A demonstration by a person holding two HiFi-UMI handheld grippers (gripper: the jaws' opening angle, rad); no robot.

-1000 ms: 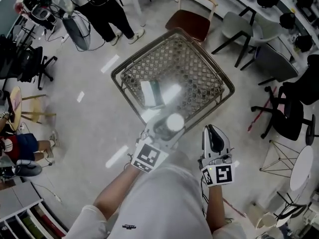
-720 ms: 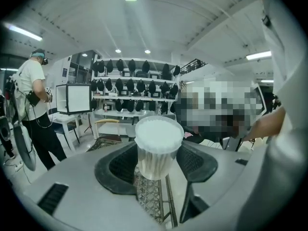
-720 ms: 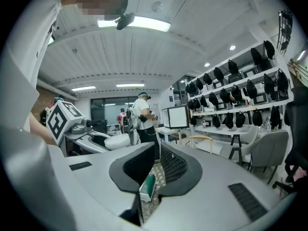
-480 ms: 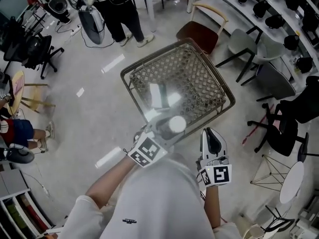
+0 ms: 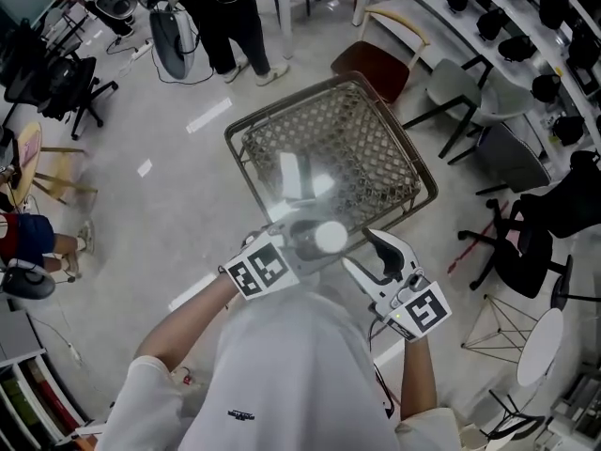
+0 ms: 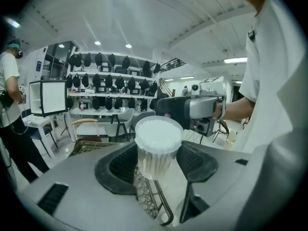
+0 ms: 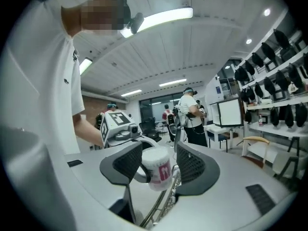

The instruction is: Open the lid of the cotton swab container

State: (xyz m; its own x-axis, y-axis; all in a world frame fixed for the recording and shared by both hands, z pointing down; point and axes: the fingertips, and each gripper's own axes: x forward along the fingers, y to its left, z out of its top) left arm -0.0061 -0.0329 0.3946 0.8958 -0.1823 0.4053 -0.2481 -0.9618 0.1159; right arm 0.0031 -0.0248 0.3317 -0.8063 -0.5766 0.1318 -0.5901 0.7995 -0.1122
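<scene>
The room is a large workshop with a pale shiny floor (image 5: 178, 205), and in its middle stands one square woven table (image 5: 376, 130) with a metal frame. One pale flat thing (image 5: 290, 173) lies on its top; what it is I cannot tell. In the head view one chair (image 5: 371, 56) with a brown seat stands behind the table, and one person in dark trousers (image 5: 230, 22) stands further back. At the near corner of the table are two grippers, each with one marker cube (image 5: 255, 271). The left gripper (image 5: 308, 242) grasps the one cotton swab container (image 5: 329, 237) and holds it in the air there. The right gripper (image 5: 369, 256) is just beside it with its jaws apart; they have just been opening. In the left gripper view the two black pads (image 6: 122, 165) press on the clear wall of the container from both sides. The container is upright, its one white lid (image 6: 159, 130) is closed on top, and many swabs (image 6: 153, 161) stand inside. Behind it there are one white board (image 6: 48, 96) and one person in a white shirt (image 6: 9, 95). In the right gripper view the two jaws are released and wide. The container, with one pink label (image 7: 164, 171), shows in the gap between them, but they do not press on it.
</scene>
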